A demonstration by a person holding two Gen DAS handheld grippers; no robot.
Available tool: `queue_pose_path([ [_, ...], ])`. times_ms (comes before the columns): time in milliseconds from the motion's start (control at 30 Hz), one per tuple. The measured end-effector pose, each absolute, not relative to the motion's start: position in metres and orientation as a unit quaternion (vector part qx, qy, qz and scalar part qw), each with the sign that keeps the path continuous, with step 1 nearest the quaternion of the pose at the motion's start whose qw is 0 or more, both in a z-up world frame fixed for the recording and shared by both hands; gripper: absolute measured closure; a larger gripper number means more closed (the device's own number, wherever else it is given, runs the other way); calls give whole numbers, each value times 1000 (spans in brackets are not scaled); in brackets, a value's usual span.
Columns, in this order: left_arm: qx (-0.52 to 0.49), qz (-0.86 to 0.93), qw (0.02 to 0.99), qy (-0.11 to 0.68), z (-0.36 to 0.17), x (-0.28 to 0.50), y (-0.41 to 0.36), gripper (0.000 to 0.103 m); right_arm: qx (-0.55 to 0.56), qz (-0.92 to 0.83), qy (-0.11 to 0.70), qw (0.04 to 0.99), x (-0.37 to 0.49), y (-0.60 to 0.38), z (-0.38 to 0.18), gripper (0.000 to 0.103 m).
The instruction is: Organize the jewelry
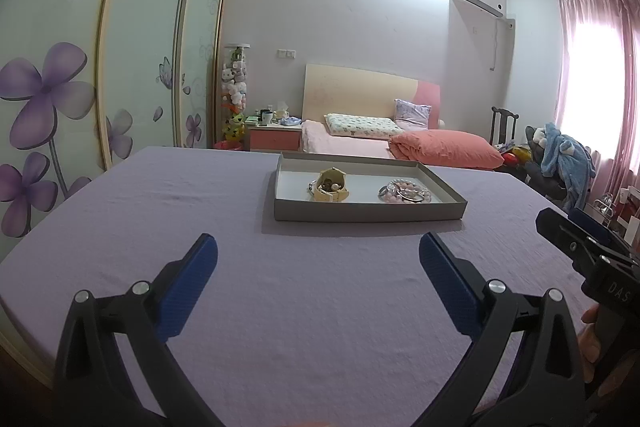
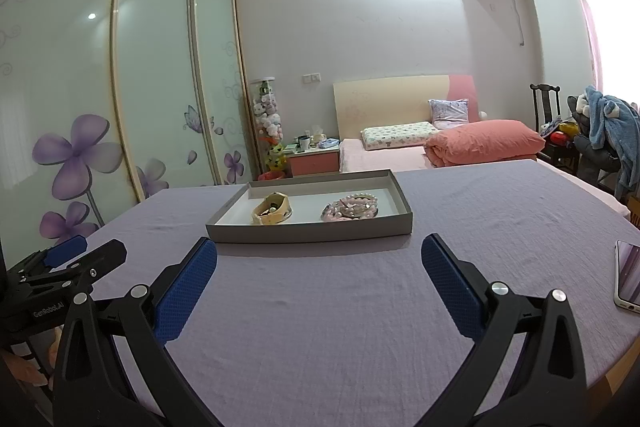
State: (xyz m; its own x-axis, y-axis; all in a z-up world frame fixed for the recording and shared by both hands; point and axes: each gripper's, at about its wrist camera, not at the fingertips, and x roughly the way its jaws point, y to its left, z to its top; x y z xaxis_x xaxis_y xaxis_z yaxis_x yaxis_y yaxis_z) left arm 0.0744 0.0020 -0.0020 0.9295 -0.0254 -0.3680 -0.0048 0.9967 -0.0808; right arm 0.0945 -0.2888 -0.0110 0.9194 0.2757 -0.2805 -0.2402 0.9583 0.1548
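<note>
A grey shallow tray (image 1: 360,213) (image 2: 308,231) rests on the purple tablecloth (image 1: 280,307) ahead of both grippers. In its left half lies a cream wristwatch (image 1: 331,186) (image 2: 272,213) curled on its strap. A heap of pink and white bead bracelets (image 1: 405,191) (image 2: 352,209) fills its right half. My left gripper (image 1: 318,251) stands open above bare cloth, well short of the tray, with nothing between its blue pads. Likewise my right gripper (image 2: 319,255) is open and empty, just short of the tray's near wall. Each gripper also shows at the edge of the other's view.
A phone (image 2: 629,277) lies on the cloth at the right edge of the table. Behind the table are a bed with a pink quilt (image 1: 444,147), a nightstand (image 1: 276,139), sliding wardrobe doors (image 1: 120,67) on the left and a chair with clothes (image 1: 560,163) at the right.
</note>
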Motion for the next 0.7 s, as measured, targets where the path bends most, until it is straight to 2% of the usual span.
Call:
queue_pose_path([
  [700,-40,-4,982,187,-1,75,2,4,57,136,149,978,92,-284,-10,2],
])
